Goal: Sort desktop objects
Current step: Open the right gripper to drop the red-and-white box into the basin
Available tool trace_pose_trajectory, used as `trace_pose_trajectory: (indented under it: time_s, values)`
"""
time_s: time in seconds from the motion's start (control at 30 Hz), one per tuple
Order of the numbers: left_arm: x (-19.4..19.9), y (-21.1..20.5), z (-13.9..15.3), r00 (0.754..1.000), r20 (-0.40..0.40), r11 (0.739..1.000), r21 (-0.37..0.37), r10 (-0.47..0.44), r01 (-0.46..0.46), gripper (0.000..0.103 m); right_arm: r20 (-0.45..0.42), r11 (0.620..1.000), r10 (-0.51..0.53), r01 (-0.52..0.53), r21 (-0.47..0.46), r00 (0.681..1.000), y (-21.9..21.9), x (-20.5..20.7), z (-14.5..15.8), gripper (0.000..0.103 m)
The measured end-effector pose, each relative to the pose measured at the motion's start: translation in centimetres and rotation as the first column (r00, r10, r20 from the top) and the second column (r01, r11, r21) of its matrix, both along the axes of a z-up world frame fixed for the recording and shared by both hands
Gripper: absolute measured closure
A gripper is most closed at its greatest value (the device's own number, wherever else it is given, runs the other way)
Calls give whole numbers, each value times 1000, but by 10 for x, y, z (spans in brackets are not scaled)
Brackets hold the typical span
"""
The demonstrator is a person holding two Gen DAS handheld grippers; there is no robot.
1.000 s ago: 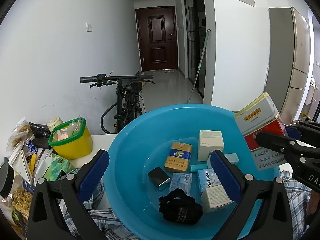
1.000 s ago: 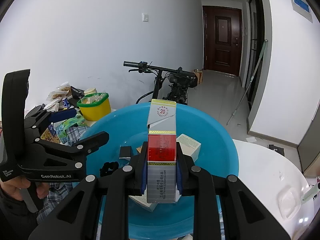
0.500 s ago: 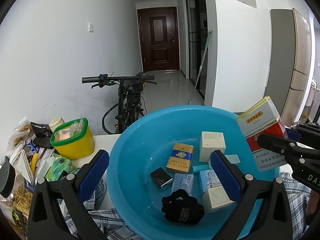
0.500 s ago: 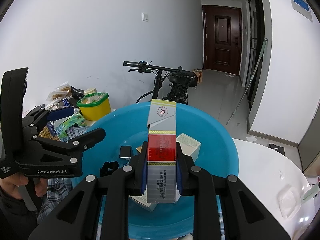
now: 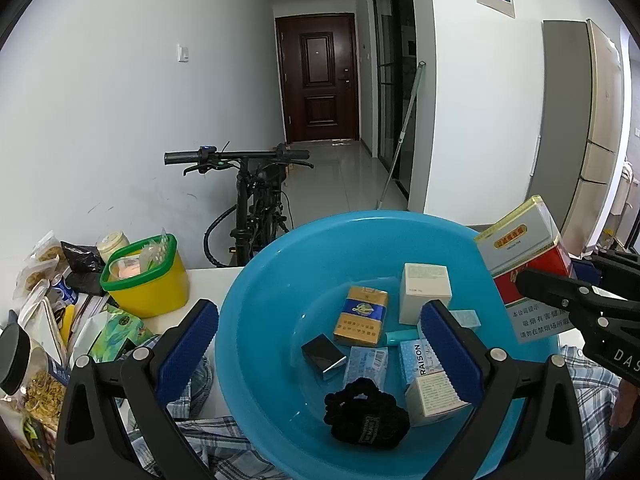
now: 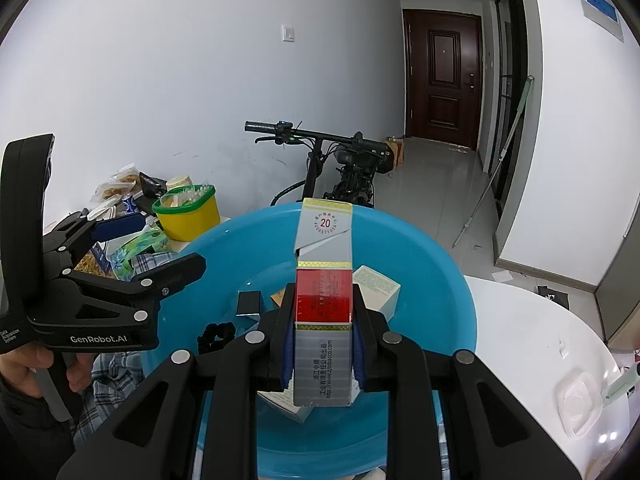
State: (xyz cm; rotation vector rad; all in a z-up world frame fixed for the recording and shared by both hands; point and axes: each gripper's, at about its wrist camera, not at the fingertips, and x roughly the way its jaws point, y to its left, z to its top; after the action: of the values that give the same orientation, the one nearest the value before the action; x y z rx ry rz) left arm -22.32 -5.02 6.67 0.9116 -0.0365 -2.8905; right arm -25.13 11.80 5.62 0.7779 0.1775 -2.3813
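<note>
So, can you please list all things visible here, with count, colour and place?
basin: one, blue, on the table
cigarette pack: one, gold and blue, in the basin
white boxes: two, in the basin
black scrunchie: one, at the basin's near side
tub: one, yellow with green rim, left of the basin
snack bags: several, far left
bicycle: one, black, behind the table
door: one, dark brown, hallway end
red and silver carton: one, above the basin
right gripper: fingers shut on the carton
left gripper: blue fingers open, empty

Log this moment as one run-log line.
right gripper: shut on red-and-grey carton | over blue basin | left gripper: open, empty
</note>
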Motion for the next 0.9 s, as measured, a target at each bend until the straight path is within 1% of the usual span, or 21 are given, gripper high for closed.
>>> trace_pose_trajectory:
  time_s: [0.9]
  values:
    - [-1, -4, 1, 1000, 1, 1000, 7, -3, 3, 0, 2, 1000, -7, 7, 7, 1000, 1, 0, 3, 82]
